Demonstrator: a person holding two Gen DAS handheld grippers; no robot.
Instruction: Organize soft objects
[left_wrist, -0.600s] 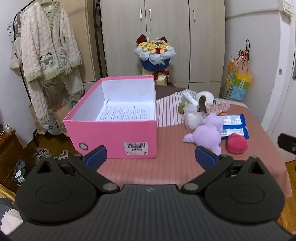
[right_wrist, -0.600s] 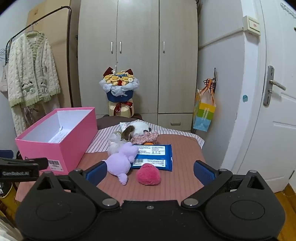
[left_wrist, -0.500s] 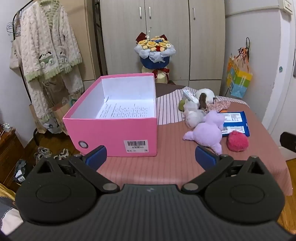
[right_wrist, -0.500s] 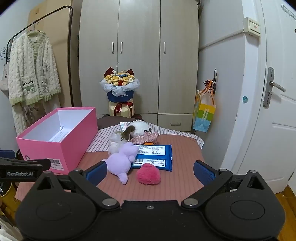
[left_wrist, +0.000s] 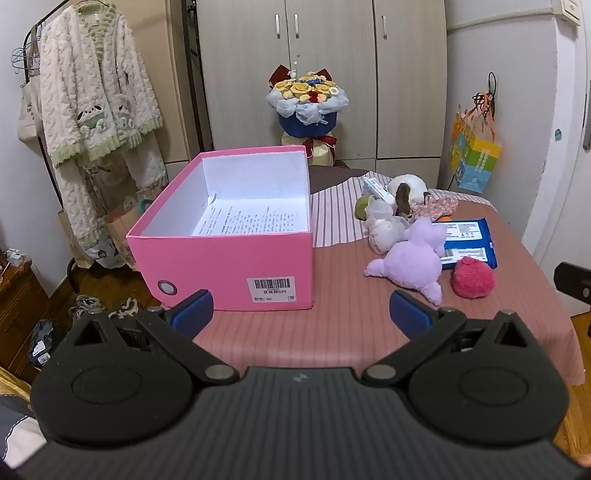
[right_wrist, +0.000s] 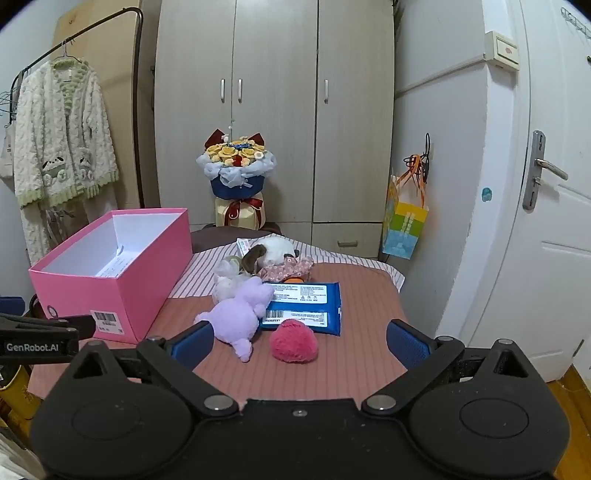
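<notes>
One pink box (left_wrist: 236, 258), lidless, on the left half of the bench (left_wrist: 332, 332); long axis runs from the near edge toward the far edge, barcode end facing the cameras. One printed sheet lies inside on its floor.

One purple plush (left_wrist: 413, 262), right of centre; long axis slants from near-right to far-left in the right wrist view, head toward the far side, overlapping the near-left corner of one blue wipes pack (right_wrist: 306, 306).

One pink pom-pom (right_wrist: 293, 341), just beside the purple plush, touching the pack's near edge.

One white plush (left_wrist: 384, 229), one brown-and-white plush (right_wrist: 273, 254) and one floral cloth item (right_wrist: 288, 267) are clustered behind the pack.

Bench covered in a salmon ribbed cloth, striped cloth at the far end.

Room: one grey wardrobe, one bouquet (left_wrist: 306, 99), one fleece robe on a rack, one gift bag, one white door.

Left claw (left_wrist: 301, 314): spread wide, nothing between its fingers. Right claw (right_wrist: 299, 341): spread wide, empty, above the near edge.
</notes>
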